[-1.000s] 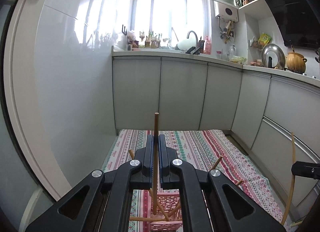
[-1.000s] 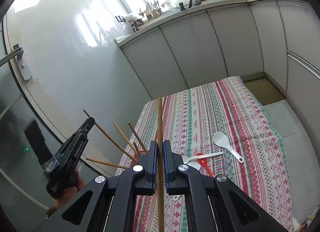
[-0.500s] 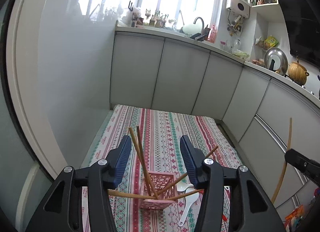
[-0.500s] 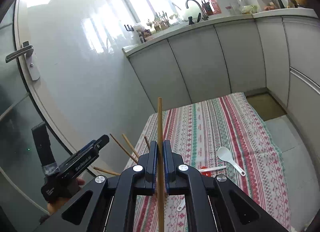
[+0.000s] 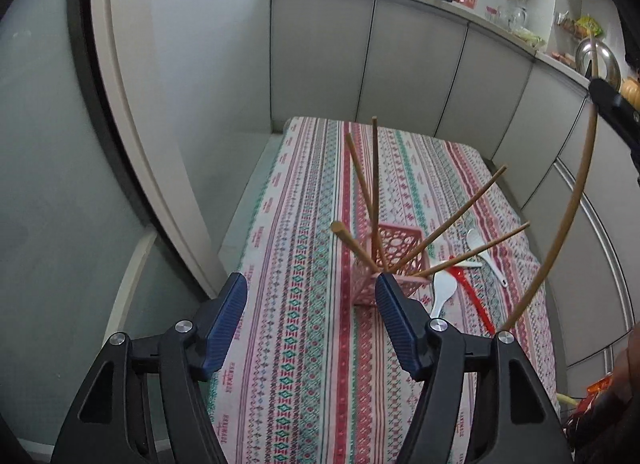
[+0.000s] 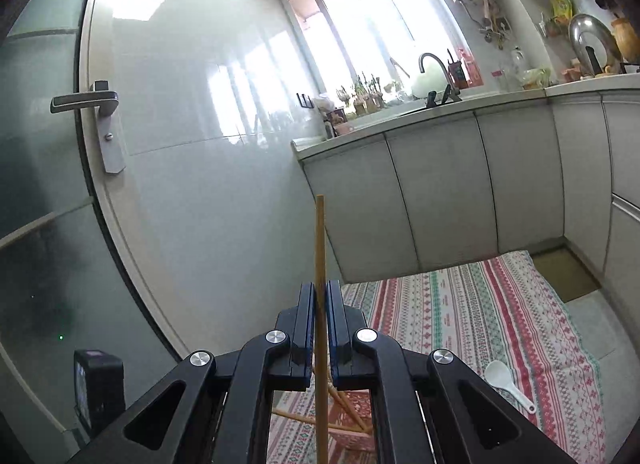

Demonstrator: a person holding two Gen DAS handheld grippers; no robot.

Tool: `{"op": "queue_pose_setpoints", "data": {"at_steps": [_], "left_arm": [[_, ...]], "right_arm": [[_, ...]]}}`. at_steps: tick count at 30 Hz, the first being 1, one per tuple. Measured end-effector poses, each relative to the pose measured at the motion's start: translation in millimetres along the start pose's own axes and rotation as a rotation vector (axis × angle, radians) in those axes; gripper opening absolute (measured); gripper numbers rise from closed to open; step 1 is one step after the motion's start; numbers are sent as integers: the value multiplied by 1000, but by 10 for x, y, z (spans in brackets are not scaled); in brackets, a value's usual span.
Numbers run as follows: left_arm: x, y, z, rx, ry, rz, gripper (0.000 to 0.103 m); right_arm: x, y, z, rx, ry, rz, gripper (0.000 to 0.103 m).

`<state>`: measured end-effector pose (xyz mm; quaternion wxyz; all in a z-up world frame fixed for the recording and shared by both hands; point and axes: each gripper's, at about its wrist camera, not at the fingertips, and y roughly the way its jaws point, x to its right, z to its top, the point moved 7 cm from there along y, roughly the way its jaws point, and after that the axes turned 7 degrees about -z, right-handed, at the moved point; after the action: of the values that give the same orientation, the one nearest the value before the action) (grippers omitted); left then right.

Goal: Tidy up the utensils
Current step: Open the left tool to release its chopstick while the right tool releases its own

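A pink lattice basket (image 5: 394, 260) stands upright on the striped cloth, and five wooden chopsticks (image 5: 375, 188) fan out of it: two lean up and away, one tips toward the camera, two splay out to the right. Just right of the basket lie two white spoons (image 5: 442, 291) and a red spoon (image 5: 468, 290), flat on the cloth. One more chopstick (image 6: 319, 304) stands upright, pinched mid-length.

left wrist: steeply down, near pink basket (image 5: 394, 260) | right wrist: near-level | shared: striped cloth (image 5: 304, 344)
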<state>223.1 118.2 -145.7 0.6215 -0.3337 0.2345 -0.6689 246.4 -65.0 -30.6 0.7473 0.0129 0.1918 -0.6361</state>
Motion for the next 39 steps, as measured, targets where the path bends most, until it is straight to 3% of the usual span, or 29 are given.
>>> {"op": "queue_pose_setpoints", "data": {"at_steps": [11, 21, 26, 33, 37, 39], "left_arm": [[-299, 390, -192, -126, 12, 53, 69], [-444, 523, -182, -146, -44, 41, 69], [-445, 540, -170, -146, -48, 36, 69], [-443, 547, -160, -146, -50, 34, 69], [-442, 553, -168, -149, -55, 27, 69], [-444, 543, -166, -148, -56, 23, 69]], "right_arm": [[-167, 699, -255, 108, -114, -123, 6], [-233, 1118, -550, 173, -208, -233, 6], [-241, 1325, -733, 159, -249, -265, 6], [-95, 1361, -830, 110, -208, -262, 7], [-64, 1267, -834, 69, -187, -234, 20], [-61, 1178, -819, 53, -180, -227, 20]]}}
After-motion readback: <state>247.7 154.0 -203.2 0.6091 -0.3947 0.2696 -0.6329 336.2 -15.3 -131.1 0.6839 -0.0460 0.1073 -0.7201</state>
